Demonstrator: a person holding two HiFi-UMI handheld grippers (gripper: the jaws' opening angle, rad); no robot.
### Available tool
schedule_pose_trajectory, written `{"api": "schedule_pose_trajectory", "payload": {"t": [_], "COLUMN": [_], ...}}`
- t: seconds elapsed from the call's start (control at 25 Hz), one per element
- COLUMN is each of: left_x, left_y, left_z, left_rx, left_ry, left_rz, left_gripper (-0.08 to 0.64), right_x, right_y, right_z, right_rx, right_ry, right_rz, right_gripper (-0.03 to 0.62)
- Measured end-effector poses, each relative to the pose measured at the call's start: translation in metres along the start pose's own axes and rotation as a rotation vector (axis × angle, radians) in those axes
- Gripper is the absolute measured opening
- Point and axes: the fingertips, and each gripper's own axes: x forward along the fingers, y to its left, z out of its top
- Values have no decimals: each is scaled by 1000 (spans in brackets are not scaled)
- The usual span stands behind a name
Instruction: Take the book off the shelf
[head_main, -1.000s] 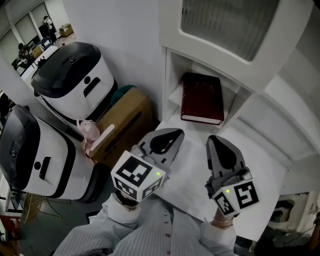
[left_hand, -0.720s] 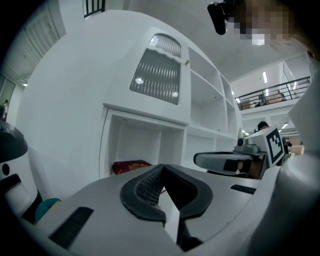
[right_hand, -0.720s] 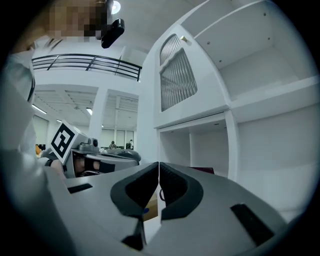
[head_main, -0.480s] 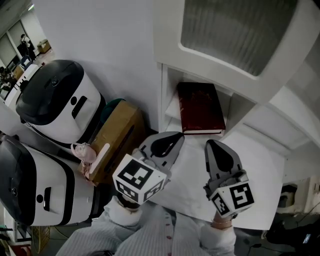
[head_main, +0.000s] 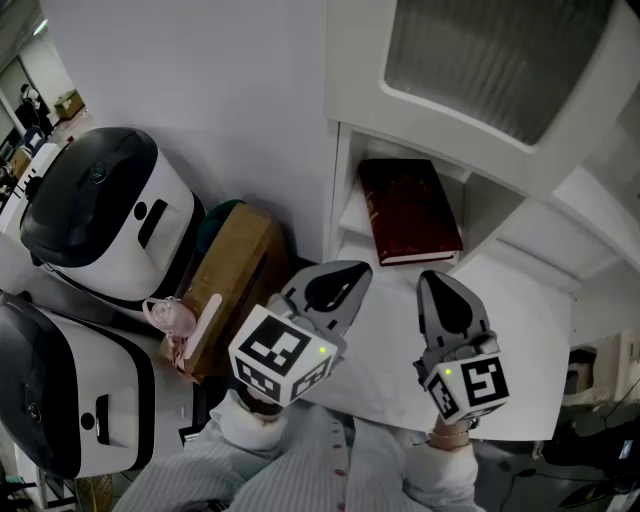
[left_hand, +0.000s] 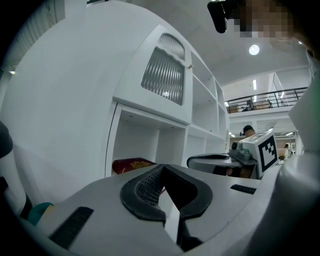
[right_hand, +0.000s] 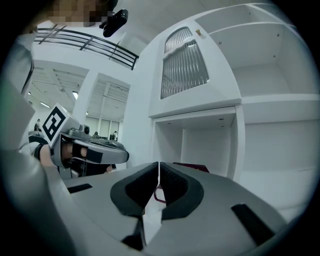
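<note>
Nearest the camera, the person's pale sleeves (head_main: 300, 465) lead up to two grippers held side by side over a white table (head_main: 520, 340). The left gripper (head_main: 345, 275) has its jaws pressed together with nothing between them, as its own view shows the dark pads meeting at the tip. The right gripper (head_main: 437, 282) is likewise closed to a thin slit and empty. Just beyond both tips, one dark red book (head_main: 410, 212) lies flat on the floor of the shelf (head_main: 338, 190), in the open lower-left compartment and clear of both grippers. Its long axis runs from front to back of the compartment, so a short edge with pale pages faces the jaws and the spine runs along its left side. In the head view the book sits ahead of the gap between the grippers. Its near edge lies almost straight in front of the right gripper, which I judge the nearer of the two, while the left gripper is offset toward the compartment's left wall. Either pair of jaws would have to spread before it could take the book. Above the compartment is one ribbed door (head_main: 480, 60). Off to the left, below the table, stand one cardboard box (head_main: 235, 270) and two white machines (head_main: 95, 200) with black tops.
</note>
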Motion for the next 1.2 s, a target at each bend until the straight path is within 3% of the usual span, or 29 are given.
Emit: {"api": "schedule_pose_trajectory", "payload": {"t": [0.6, 0.68, 0.92, 1.2], "left_x": [-7, -5, 2, 11], "left_y": [17, 19, 27, 39], "left_z": [-7, -10, -15, -17], "left_rx": [-4, -5, -7, -16], "left_ry": [-14, -12, -7, -9], "left_rz": [-51, -55, -64, -62], "left_gripper": [11, 11, 11, 11], "right_x": [16, 18, 30, 42], "right_y": [14, 16, 19, 11], "right_z": [-16, -20, -23, -58], "right_rx": [-145, -172, -378, -647], "right_ry": [30, 42, 12, 204], "right_rz": [-3, 7, 20, -6], "right_gripper": [19, 55, 129, 225]}}
